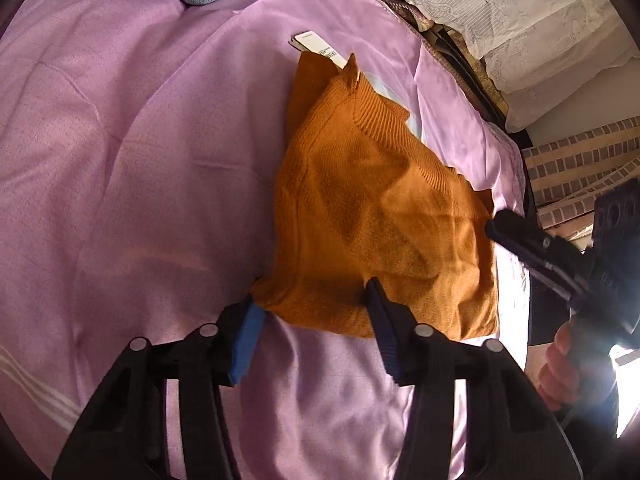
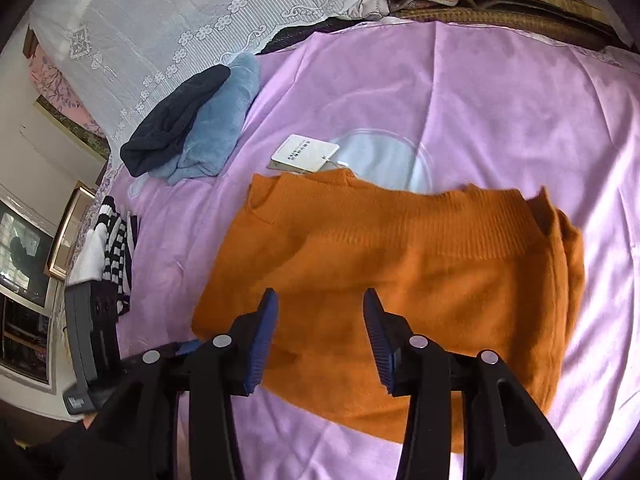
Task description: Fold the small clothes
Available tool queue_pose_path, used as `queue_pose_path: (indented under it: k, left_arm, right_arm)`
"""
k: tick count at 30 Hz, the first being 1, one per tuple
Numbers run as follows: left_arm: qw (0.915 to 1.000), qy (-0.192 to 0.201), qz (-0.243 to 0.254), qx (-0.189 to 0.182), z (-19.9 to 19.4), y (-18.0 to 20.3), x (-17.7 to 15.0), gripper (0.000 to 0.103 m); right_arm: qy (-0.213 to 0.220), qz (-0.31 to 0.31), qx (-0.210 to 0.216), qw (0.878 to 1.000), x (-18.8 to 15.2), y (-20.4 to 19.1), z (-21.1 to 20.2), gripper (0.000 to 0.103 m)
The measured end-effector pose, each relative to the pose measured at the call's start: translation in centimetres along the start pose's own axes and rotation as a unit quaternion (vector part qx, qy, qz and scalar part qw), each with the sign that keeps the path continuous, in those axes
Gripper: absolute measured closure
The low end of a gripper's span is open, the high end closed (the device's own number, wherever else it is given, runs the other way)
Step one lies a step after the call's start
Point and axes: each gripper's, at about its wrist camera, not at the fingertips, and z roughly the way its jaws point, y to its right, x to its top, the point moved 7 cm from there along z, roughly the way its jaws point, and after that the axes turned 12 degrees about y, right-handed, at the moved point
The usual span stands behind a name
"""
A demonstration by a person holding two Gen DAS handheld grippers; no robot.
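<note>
Left gripper [image 1: 316, 304] is seen low at the near edge of the orange sweater [image 1: 384, 216]; jaws apart, one blue pad beside the sweater's corner, the other over its hem, whether it is touched cannot be told; right gripper [image 2: 320, 308] is held above the sweater, jaws apart, nothing between them; sweater is laid folded on the pink sheet [image 2: 500, 100], white tag [image 2: 304, 154] shown at its far edge; beyond, a blue towel [image 2: 216, 128] with a dark garment [image 2: 176, 120] on it; striped cloth [image 2: 116, 240] at the sheet's left edge; lace cover [image 2: 200, 12] farthest back.
</note>
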Motion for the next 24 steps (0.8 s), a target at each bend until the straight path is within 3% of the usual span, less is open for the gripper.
queue_pose_path:
  k: [2, 5, 9, 17, 24]
  left_arm:
    - [0.9999, 0.005, 0.011, 0.001, -0.2, -0.1, 0.0, 0.061]
    - [0.9995, 0.011, 0.029, 0.006, -0.2, -0.2, -0.2, 0.062]
    - [0.9988, 0.016, 0.046, 0.008, -0.2, 0.0, -0.3, 0.062]
    - [0.999, 0.027, 0.023, -0.028, -0.3, -0.9, 0.0, 0.062]
    - [0.9983, 0.037, 0.018, -0.043, 0.0, -1.1, 0.3, 0.063]
  right_arm:
    - [-0.006, 0.001, -0.001, 1.0, 1.7, -1.7, 1.8, 0.044]
    - [-0.036, -0.001, -0.002, 0.999, 3.0, -4.8, 5.2, 0.044]
    - [-0.073, -0.016, -0.05, 0.996, 3.7, -7.3, 9.4, 0.044]
    - [-0.113, -0.038, -0.141, 0.983, 3.1, -7.7, 14.0, 0.044]
    - [-0.139, -0.068, -0.185, 0.97, 2.8, -7.2, 16.5, 0.042]
